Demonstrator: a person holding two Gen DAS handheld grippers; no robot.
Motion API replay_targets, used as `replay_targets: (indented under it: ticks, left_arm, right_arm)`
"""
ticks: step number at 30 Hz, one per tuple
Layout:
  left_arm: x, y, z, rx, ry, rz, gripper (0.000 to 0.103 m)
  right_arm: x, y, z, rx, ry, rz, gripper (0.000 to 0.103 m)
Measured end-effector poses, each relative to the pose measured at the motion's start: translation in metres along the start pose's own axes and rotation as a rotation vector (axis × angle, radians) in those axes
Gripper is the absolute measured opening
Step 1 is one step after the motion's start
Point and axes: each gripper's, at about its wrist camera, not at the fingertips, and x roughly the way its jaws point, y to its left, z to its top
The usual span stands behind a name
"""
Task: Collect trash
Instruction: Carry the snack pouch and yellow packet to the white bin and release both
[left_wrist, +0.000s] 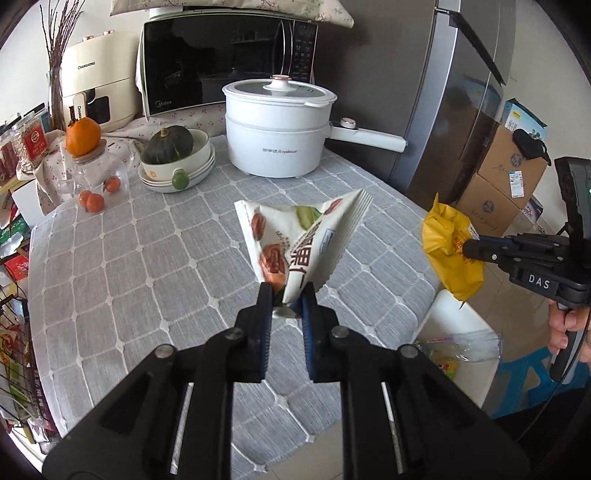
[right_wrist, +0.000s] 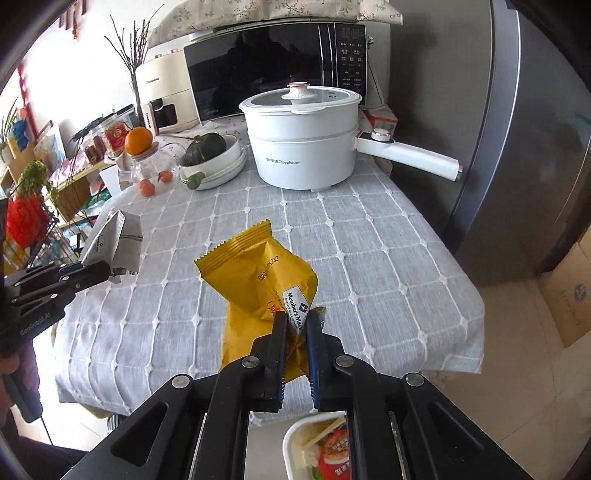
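My left gripper (left_wrist: 287, 295) is shut on the bottom corner of a white snack wrapper (left_wrist: 295, 236) printed with nuts, held up above the grey checked tablecloth (left_wrist: 147, 258). My right gripper (right_wrist: 297, 321) is shut on a crumpled yellow wrapper (right_wrist: 258, 280), also lifted off the cloth. Each view shows the other tool: the right gripper (left_wrist: 469, 249) with the yellow wrapper (left_wrist: 448, 251) at the table's right edge, the left gripper (right_wrist: 99, 273) with the white wrapper (right_wrist: 118, 240) on the left. A white bin (right_wrist: 286, 443) holding packaging sits below the table's near edge, directly under my right gripper.
A white electric pot (left_wrist: 277, 129) with a long handle stands at the back, before a microwave (left_wrist: 221, 59). A bowl with a dark squash (left_wrist: 170, 147), a glass jar and oranges (left_wrist: 92, 201) sit back left. A fridge (right_wrist: 517, 147) and cardboard boxes (left_wrist: 506, 173) flank the right.
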Motion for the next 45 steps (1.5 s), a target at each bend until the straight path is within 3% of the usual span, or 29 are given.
replay_targets:
  ticks: [7, 13, 18, 28, 31, 35, 36, 45]
  left_arm:
    - [-0.028, -0.022, -0.033, -0.036, 0.003, -0.076, 0.016]
    - [-0.028, -0.033, -0.066, -0.05, 0.036, -0.11, 0.016]
    - [-0.018, -0.041, -0.08, -0.087, 0.107, -0.141, 0.016]
    - [0.0, -0.086, -0.088, 0.004, 0.163, -0.19, 0.017]
    - [0.008, -0.095, -0.089, 0.023, 0.18, -0.196, 0.017]
    - [0.018, -0.108, -0.09, 0.045, 0.2, -0.213, 0.017]
    - [0.021, -0.112, -0.09, 0.053, 0.204, -0.218, 0.017]
    - [0.051, -0.157, -0.095, 0.149, 0.25, -0.242, 0.017]
  right_arm:
    - [-0.037, -0.001, -0.036, 0.007, 0.008, 0.001, 0.01]
    - [-0.047, -0.004, -0.069, 0.003, 0.029, 0.007, 0.01]
    - [-0.039, -0.025, -0.094, 0.04, 0.134, -0.03, 0.011]
    - [-0.021, -0.081, -0.127, 0.174, 0.288, -0.084, 0.011]
    - [-0.019, -0.09, -0.131, 0.186, 0.314, -0.102, 0.017]
    - [-0.025, -0.101, -0.136, 0.226, 0.313, -0.1, 0.051]
    - [-0.028, -0.103, -0.136, 0.228, 0.305, -0.105, 0.054]
    - [-0.043, -0.126, -0.145, 0.276, 0.273, -0.119, 0.061]
